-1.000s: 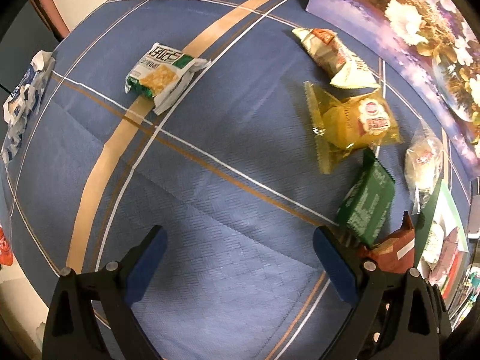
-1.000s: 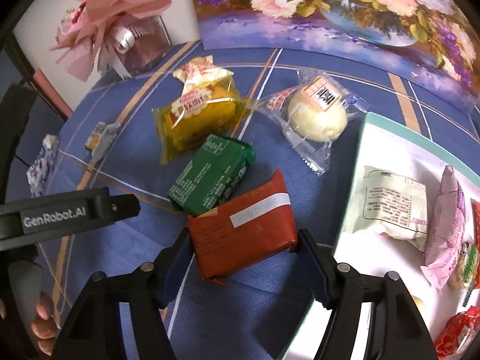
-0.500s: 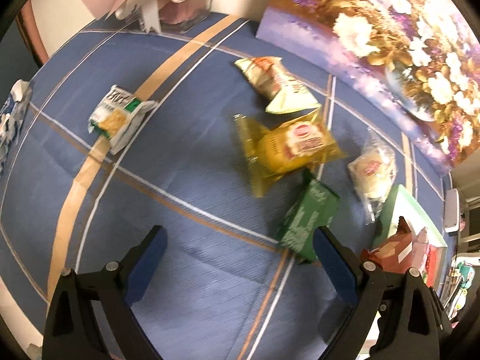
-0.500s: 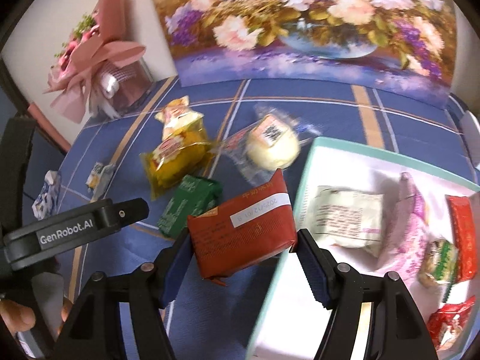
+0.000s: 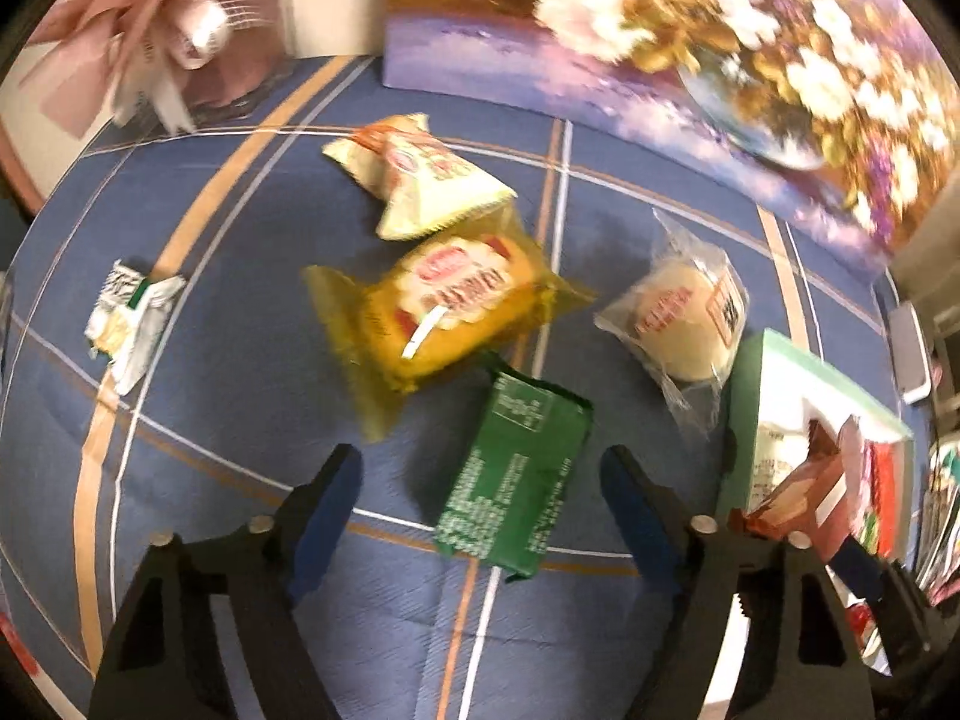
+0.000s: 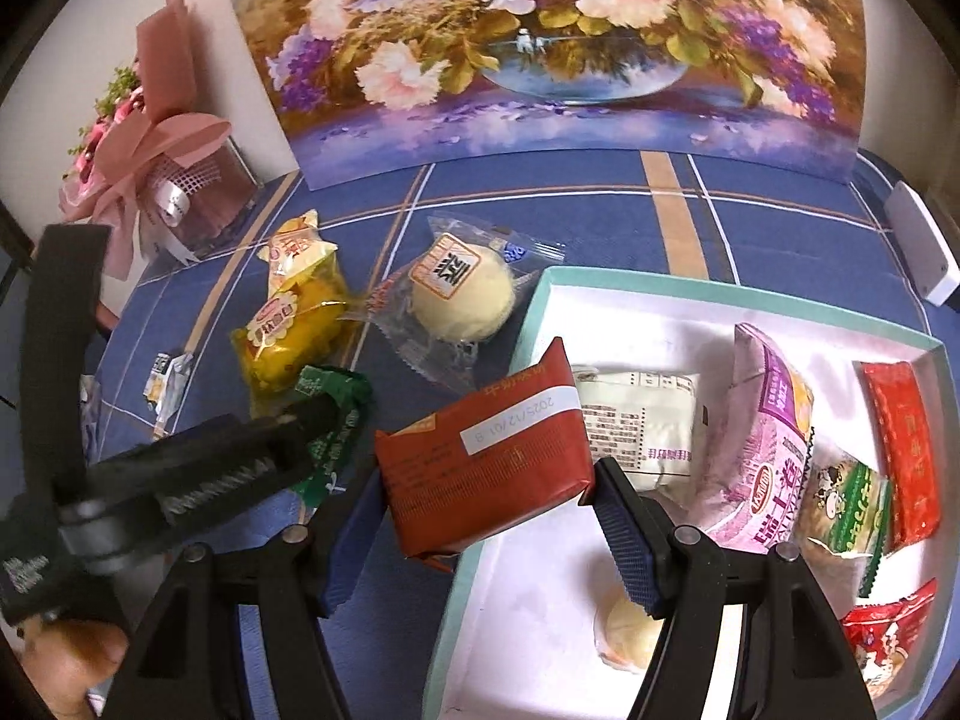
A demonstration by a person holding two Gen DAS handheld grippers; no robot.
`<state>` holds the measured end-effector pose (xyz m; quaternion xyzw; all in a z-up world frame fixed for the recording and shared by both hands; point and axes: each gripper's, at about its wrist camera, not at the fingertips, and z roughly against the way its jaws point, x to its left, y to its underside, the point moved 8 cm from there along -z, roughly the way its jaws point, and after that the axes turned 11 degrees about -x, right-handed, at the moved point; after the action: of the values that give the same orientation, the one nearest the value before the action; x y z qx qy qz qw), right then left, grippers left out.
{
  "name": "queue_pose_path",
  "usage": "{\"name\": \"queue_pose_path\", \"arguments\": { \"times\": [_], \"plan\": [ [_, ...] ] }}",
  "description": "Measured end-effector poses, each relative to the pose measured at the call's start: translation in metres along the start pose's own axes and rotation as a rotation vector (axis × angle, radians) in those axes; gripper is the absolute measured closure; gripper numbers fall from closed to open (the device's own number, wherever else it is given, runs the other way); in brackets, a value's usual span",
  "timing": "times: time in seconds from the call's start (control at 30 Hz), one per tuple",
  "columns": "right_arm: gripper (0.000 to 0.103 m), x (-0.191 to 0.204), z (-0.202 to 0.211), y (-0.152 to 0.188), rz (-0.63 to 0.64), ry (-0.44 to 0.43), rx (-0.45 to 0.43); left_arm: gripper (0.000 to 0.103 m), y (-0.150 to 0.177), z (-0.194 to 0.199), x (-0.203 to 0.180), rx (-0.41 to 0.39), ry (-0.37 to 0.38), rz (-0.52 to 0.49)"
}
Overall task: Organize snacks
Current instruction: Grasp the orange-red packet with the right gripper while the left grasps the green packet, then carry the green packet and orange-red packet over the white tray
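Your white box (image 6: 690,306) already holds several snack packs. Right tool (image 6: 486,531) grips the red packet (image 6: 480,456) at its rim; left tool (image 5: 480,516) is closing around the green packet (image 5: 516,474), pads not touching.

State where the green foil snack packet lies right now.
In the left wrist view the green foil snack packet lies on the blue cloth, between the closing left gripper jaws, below the yellow packet.

You're working in what looks like a home, at a table under a blue cloth (image 6: 780,192) with tan and white stripes. A flower painting (image 6: 540,42) leans against the pale wall behind it, and a pink wrapped bouquet (image 6: 150,162) stands in the corner beside that. Packaged snacks (image 5: 456,294) lie loose on the cloth, and more sit in a white box (image 6: 720,294) with a mint-green rim, as on a household table.
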<state>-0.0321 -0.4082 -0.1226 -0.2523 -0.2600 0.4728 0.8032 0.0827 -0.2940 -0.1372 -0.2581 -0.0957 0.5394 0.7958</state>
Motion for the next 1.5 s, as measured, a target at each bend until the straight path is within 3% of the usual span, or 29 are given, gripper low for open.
{"name": "queue_pose_path", "arguments": {
  "times": [0.1, 0.3, 0.8, 1.5],
  "plan": [
    [0.031, -0.003, 0.000, 0.000, -0.009, 0.001, 0.001, 0.045, 0.006, -0.009, -0.006, 0.032, 0.014, -0.016],
    [0.031, -0.004, 0.001, 0.000, -0.013, -0.001, 0.002, 0.060, 0.014, -0.015, -0.006, 0.055, 0.041, -0.010],
    [0.031, -0.010, 0.019, -0.004, -0.018, 0.014, -0.021, 0.062, 0.000, 0.037, -0.010, 0.001, 0.103, 0.066],
    [0.031, -0.047, 0.074, 0.010, -0.049, 0.145, -0.003, 0.062, 0.018, 0.095, -0.056, -0.030, 0.201, 0.004]
  ]
}}
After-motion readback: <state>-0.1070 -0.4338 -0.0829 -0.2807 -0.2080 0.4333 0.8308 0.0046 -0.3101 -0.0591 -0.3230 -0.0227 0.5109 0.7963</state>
